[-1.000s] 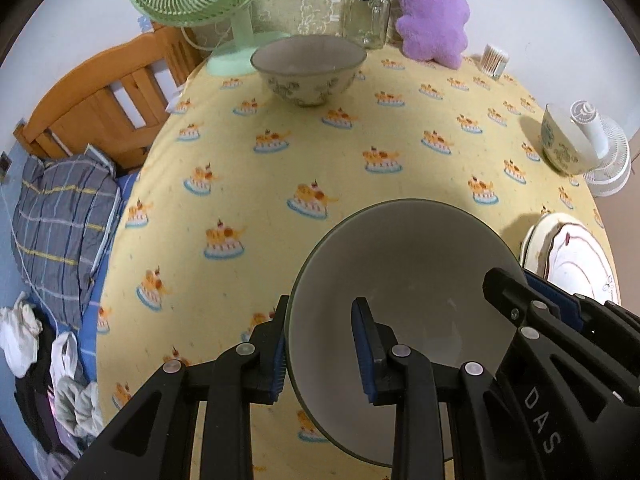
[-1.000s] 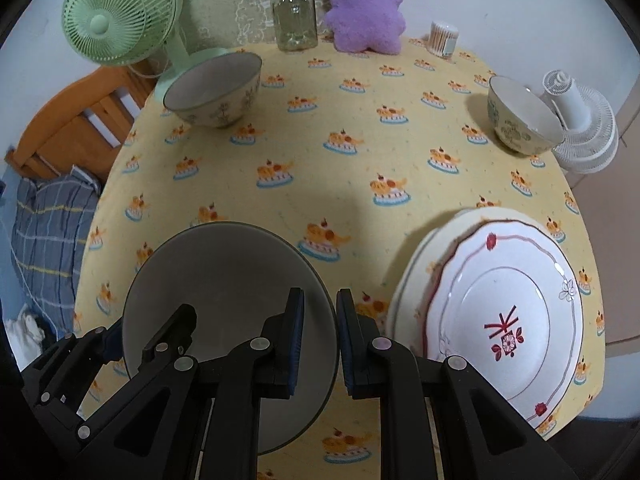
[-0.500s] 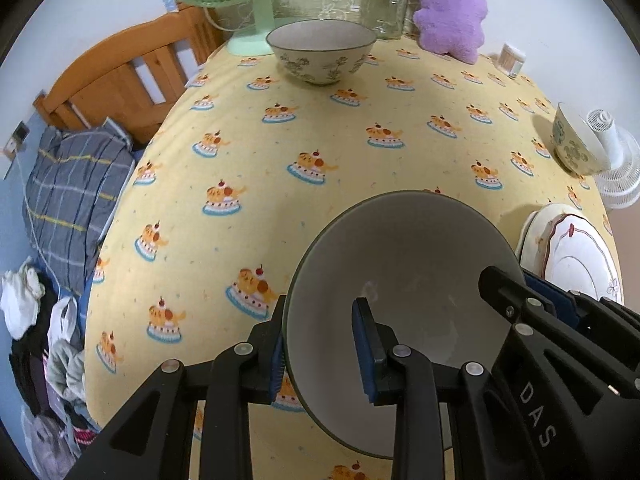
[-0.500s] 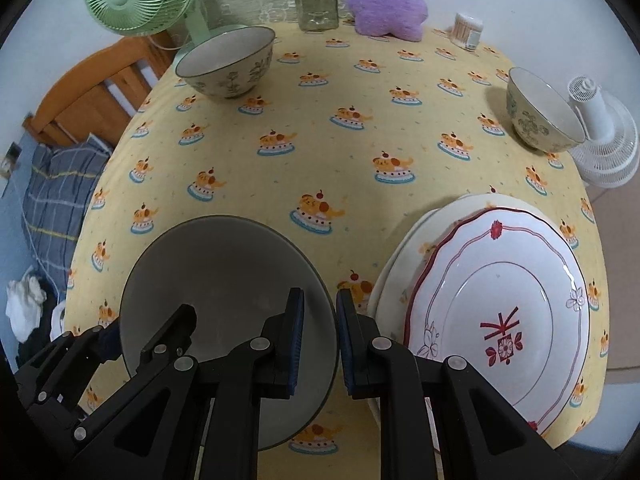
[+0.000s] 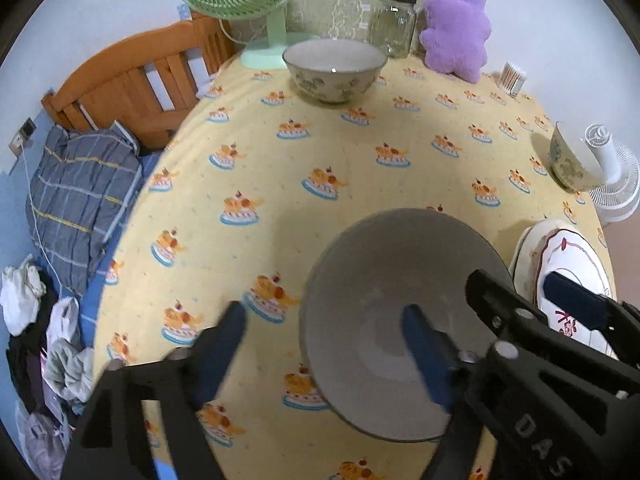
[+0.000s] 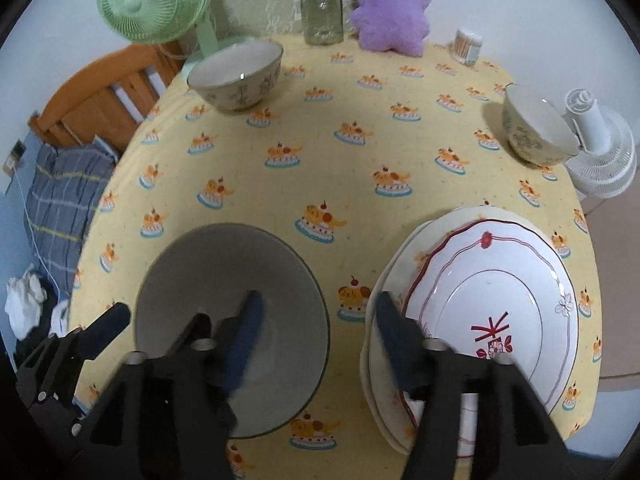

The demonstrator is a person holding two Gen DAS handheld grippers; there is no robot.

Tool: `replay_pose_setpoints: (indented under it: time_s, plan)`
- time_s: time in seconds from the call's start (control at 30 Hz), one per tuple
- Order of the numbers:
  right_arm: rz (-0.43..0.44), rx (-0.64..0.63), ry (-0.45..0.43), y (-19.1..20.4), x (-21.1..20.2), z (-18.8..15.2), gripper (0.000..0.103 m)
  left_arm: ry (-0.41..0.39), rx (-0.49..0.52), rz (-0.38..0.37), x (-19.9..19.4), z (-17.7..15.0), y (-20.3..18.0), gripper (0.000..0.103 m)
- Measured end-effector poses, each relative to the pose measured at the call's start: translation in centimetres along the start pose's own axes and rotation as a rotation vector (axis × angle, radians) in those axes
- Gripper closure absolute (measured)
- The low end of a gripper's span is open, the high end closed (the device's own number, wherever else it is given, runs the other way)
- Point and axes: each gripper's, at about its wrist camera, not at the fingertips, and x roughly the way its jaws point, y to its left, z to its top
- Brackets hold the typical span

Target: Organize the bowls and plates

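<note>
**tabletop_watcher:** Both sets of tongs have let go since a second ago. Back then each one was pinched on the rim of the grey bowl (image 5: 400, 320), one on each side. Now the left gripper (image 5: 320, 344) has its jaws opening, blurred mid-swing, one finger (image 5: 222, 340) outside the bowl's left wall over the cloth and the other down inside the bowl. Nothing is pressed between them anymore.

**plate_stacker:** And the right one?

**tabletop_watcher:** Same deal. The right gripper (image 6: 316, 328) is opening too: one blue pad (image 6: 244, 332) sits inside the grey bowl (image 6: 232, 320), the other hangs over the near-left edge of the plate stack (image 6: 480, 312). The bowl's right rim is between the pads but they aren't touching it. So neither tool has hold of anything.

**plate_stacker:** Where does the bowl end up?

**tabletop_watcher:** Upright on the yellow tablecloth (image 6: 320, 152) with the cake print, at the near edge, just beside the plates on their left, with a narrow strip of cloth showing between them. Top plate is white with a red rim line and a red motif, and it sits on cream ones.

**plate_stacker:** Other bowls?

**tabletop_watcher:** Two floral ones, well apart. The large floral bowl (image 6: 236, 76) sits at the far left by the green fan (image 6: 156, 0); the small floral bowl (image 6: 536, 124) is at the right edge next to a white fan (image 6: 600, 148). Along the back there's a glass jar (image 6: 322, 10), a purple plush (image 6: 390, 4) and a tub of cotton swabs (image 6: 467, 45).
</note>
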Motion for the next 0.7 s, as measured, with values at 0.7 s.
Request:
replay_pose_setpoints:
  time_s: [0.7]
  plan:
    - [-0.066,0.036,-0.199,2.1,-7.5,2.9,0.02,-0.195,0.075,-0.085,-6.8,4.2,2.0,0.013]
